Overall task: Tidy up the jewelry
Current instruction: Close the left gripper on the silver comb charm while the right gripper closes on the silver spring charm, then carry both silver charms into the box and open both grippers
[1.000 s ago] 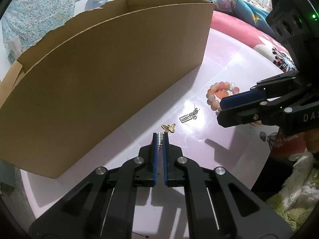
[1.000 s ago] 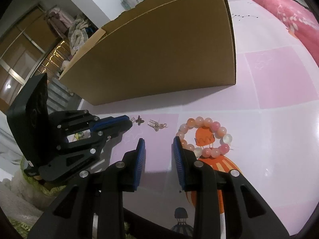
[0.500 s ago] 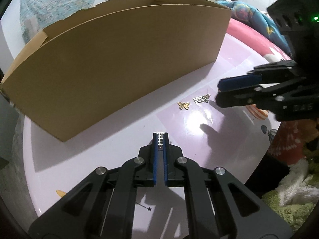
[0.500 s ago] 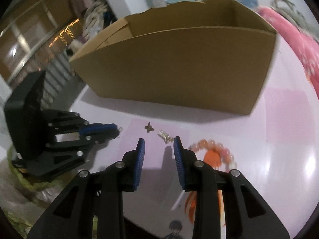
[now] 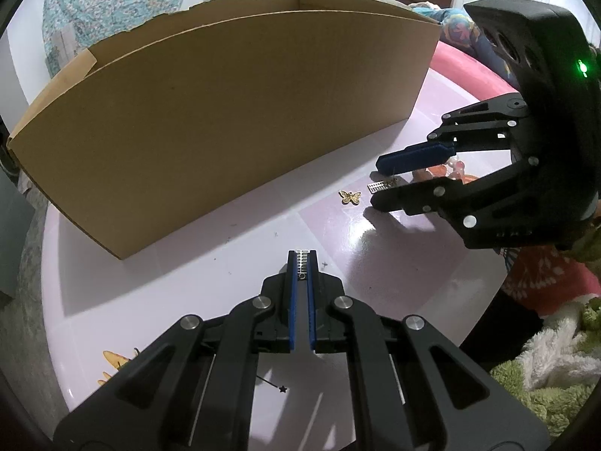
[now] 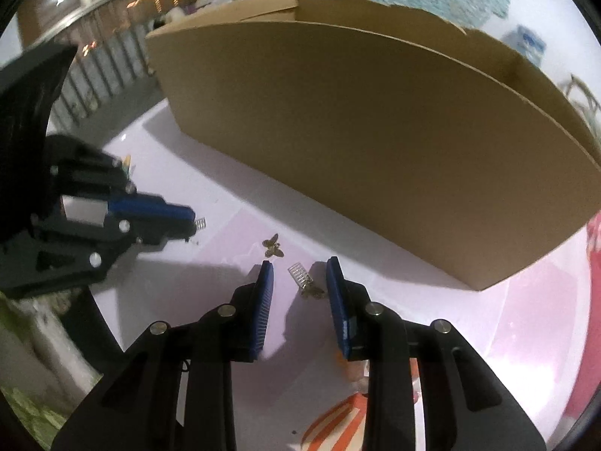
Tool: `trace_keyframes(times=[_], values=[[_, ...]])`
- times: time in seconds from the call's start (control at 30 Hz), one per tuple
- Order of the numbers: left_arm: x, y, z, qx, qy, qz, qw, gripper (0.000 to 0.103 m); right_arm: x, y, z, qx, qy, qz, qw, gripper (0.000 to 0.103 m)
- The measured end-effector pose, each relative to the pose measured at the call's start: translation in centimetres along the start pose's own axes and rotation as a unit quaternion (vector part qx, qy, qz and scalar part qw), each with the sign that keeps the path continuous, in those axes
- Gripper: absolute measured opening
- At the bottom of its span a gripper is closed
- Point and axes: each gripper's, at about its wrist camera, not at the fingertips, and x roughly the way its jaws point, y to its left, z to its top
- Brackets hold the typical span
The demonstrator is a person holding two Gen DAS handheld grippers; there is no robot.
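Observation:
My left gripper (image 5: 301, 259) is shut on a small silver comb-shaped earring (image 5: 302, 259), held above the pink table; it also shows in the right wrist view (image 6: 188, 221), with the earring (image 6: 200, 223) sticking out of its tips. My right gripper (image 6: 298, 274) is open, its fingers either side of a second silver comb earring (image 6: 300, 276) lying on the table. In the left wrist view the right gripper (image 5: 377, 182) hovers over that earring (image 5: 381, 186). A gold butterfly charm (image 5: 349, 197) (image 6: 273, 246) lies just left of it. A pink bead bracelet (image 5: 456, 167) is mostly hidden behind the right gripper.
A large open cardboard box (image 5: 233, 112) (image 6: 375, 150) stands on the far side of the round pink table (image 5: 169, 270). The table edge (image 6: 109, 323) is near on the left. A bed with pink cover (image 5: 465, 71) lies beyond; green fluffy rug (image 5: 556, 376) below.
My left gripper drew back from the butterfly with the comb earring held in it. My right gripper moved left from the bracelet and came down around the second comb earring.

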Motion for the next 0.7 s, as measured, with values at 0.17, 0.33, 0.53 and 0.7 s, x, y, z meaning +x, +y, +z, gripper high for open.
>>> trace_keyframes(times=[0.17,0.33,0.53,0.7], values=[[0.2,-0.1,-0.1,-0.004,-0.002,0.000,1.0000,0.004,-0.3,-0.7,-0.2,0.004,0.005,0.016,1.000,0.007],[0.3,-0.2,0.0,-0.006,-0.003,-0.001,1.0000,0.004,-0.8,-0.7,-0.8,0.020,-0.004,0.015,1.000,0.005],[0.0,0.3,-0.2,-0.013,-0.006,-0.006,0.9999,0.004,-2.9,-0.9,-2.2,0.064,-0.028,0.019,0.997,0.004],[-0.3,0.8,-0.4,-0.020,-0.009,-0.011,0.9997,0.004,-4.7,-1.8,-2.3,0.099,-0.051,0.022,0.993,0.004]])
